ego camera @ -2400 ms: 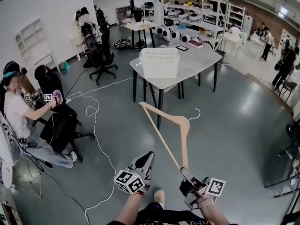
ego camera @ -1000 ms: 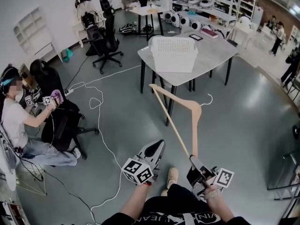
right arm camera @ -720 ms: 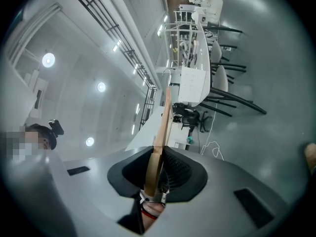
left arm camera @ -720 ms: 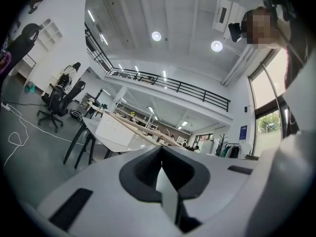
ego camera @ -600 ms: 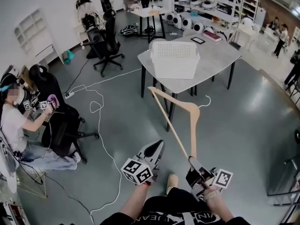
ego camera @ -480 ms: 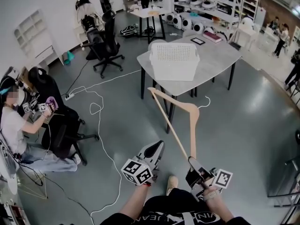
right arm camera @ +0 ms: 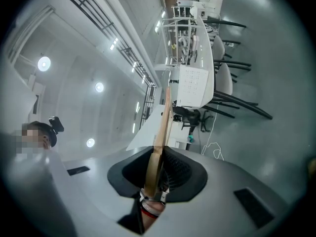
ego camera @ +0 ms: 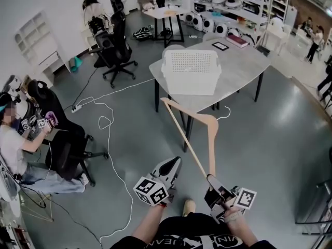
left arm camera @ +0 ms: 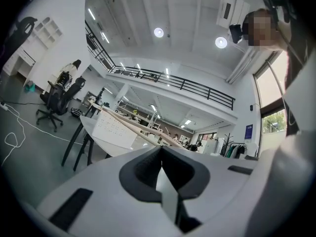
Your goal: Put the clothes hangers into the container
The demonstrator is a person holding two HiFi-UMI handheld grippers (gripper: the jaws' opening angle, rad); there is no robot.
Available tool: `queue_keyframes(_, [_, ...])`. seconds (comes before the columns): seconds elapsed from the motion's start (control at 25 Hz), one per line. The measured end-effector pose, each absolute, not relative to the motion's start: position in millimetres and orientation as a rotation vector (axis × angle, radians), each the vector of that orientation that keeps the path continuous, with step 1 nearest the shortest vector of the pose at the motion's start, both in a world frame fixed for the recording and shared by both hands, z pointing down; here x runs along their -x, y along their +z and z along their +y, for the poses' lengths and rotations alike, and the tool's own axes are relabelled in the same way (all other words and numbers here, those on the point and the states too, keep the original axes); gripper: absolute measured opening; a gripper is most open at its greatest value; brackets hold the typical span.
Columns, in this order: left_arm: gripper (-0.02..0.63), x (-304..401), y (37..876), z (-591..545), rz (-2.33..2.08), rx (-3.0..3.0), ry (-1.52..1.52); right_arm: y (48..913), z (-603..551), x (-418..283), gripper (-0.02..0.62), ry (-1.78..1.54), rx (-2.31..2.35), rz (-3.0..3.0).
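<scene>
Head view looks down over a grey floor (ego camera: pixel 270 139), with a grey-topped table (ego camera: pixel 238 66) ahead of me. A white perforated plastic basket (ego camera: pixel 191 72) sits near the table's front edge. A black office chair (ego camera: pixel 118 51) stands left of the table, a white cable (ego camera: pixel 110 149) loops across the floor on my left, and a seated person (ego camera: pixel 18 149) is at the far left edge. Nothing but open floor and the table's dark legs lies between me and the basket. My right gripper (ego camera: pixel 211 180) is clamped on one end of a pale wooden clothes hanger (ego camera: pixel 189 139), and the right gripper view shows the wood pinched between the pads. The hanger juts away from the jaws, its long axis running from the gripper toward the table. Its far tip shows against the table's front edge, below the basket, and its thin hook points right. My left gripper (ego camera: pixel 174 163) has its jaws closed together on nothing. It is just left of the hanger's held end, apart from it.
</scene>
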State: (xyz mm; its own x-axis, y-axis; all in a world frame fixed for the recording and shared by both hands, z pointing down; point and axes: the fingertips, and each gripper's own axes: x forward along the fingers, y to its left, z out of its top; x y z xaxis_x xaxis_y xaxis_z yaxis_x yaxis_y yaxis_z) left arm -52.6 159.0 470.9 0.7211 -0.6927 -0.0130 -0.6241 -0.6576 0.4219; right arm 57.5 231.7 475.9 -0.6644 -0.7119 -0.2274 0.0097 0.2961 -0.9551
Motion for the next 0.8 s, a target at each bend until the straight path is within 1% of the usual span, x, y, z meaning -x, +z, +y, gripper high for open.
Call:
queue_keyframes(0.36, [0.009, 38.3, 473.9, 118.8, -1.042, -2.528, -0.249, 480.7, 190.0, -69.0, 0.069, -1.447, 0.586, 1.92])
queue_keyframes(0.8, [0.009, 42.3, 471.4, 100.4, -1.085, -2.528, -0.226, 479.8, 167.8, -74.2, 0.069, -1.457, 0.559, 1.922])
